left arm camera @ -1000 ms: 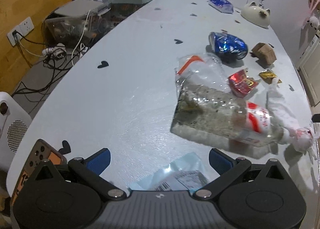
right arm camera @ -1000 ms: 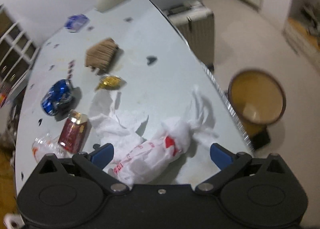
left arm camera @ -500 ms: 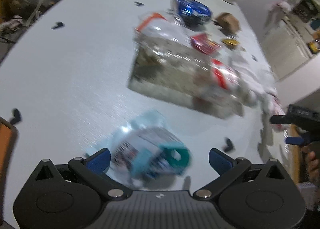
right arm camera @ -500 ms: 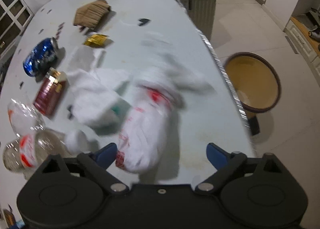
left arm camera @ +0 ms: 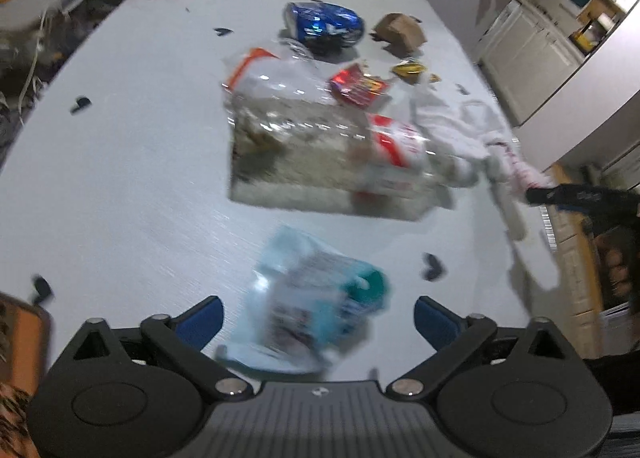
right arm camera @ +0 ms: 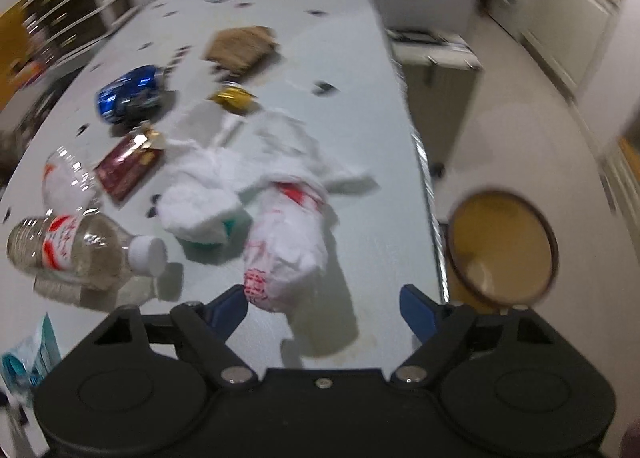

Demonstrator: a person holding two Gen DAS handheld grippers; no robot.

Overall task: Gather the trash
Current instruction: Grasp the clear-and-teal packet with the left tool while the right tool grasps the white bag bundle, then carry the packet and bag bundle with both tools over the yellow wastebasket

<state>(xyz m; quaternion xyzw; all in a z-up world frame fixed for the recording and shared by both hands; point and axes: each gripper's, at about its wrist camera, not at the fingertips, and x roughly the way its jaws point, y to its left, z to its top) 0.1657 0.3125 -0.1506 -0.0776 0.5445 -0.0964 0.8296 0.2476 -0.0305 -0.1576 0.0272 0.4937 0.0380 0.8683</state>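
Closing both grippers squarely around their targets was the step in hand. The left gripper (left arm camera: 316, 316) stood wide apart, its jaws having just been closing a little, with the pale blue plastic packet (left arm camera: 316, 298) lying on the table between them but not yet pinched. The right gripper (right arm camera: 322, 304) was likewise apart and had just been closing; the white plastic bag (right arm camera: 286, 248) with red print lay beside its left pad, more ahead of the jaws than between them. For a sound grip, each gripper probably needed to advance until the soft material sat fully between the pads, then close on the bulk rather than a loose edge. The bag would likely deform and could slip.

The table (left arm camera: 132, 161) was pale grey with small dark heart marks. Also on it lay a clear plastic bottle (right arm camera: 80, 246), a crushed blue can (right arm camera: 130, 91), a red packet (right arm camera: 128, 167), a gold wrapper (right arm camera: 234, 97) and a brown carton (right arm camera: 242, 45). A round brown bin (right arm camera: 502, 250) stood on the floor just beside the table edge. White cabinets (left arm camera: 528, 45) lined the far wall.
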